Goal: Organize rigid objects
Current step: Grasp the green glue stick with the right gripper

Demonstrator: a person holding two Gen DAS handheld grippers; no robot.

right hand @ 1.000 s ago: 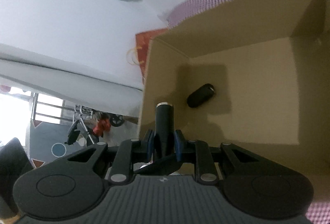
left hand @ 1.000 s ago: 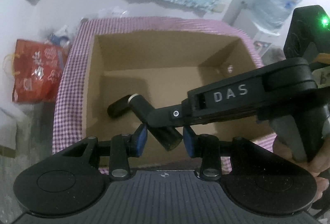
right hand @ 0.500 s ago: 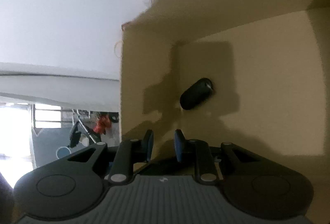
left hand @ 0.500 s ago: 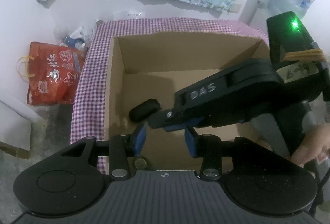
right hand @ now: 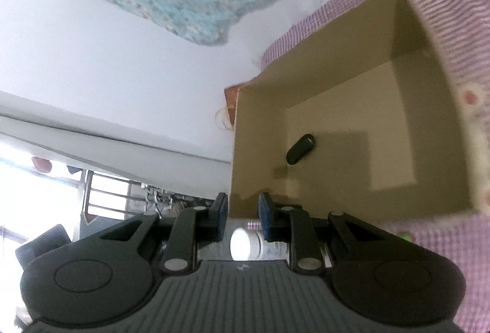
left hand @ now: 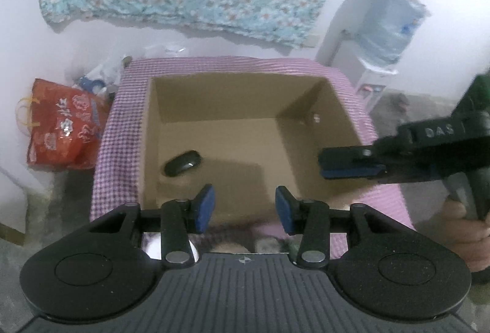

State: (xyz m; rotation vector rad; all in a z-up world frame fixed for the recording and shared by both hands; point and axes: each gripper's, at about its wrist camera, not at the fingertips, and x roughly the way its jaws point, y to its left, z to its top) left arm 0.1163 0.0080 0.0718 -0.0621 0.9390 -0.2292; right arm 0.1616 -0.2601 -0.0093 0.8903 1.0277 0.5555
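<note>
Near left wall of cardboard box (left hand: 245, 106), lying stowed: one dark oval object (left hand: 183, 163). Hovering empty, jaws parted: left gripper (left hand: 245, 207). Hanging narrow-gapped, gripping nothing: right gripper (left hand: 352, 163). Seeing nothing further to pack.

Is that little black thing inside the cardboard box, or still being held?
Inside. The black object lies on its side on the floor of the cardboard box, near the left wall. Nothing sits between either tool's jaws.
</note>
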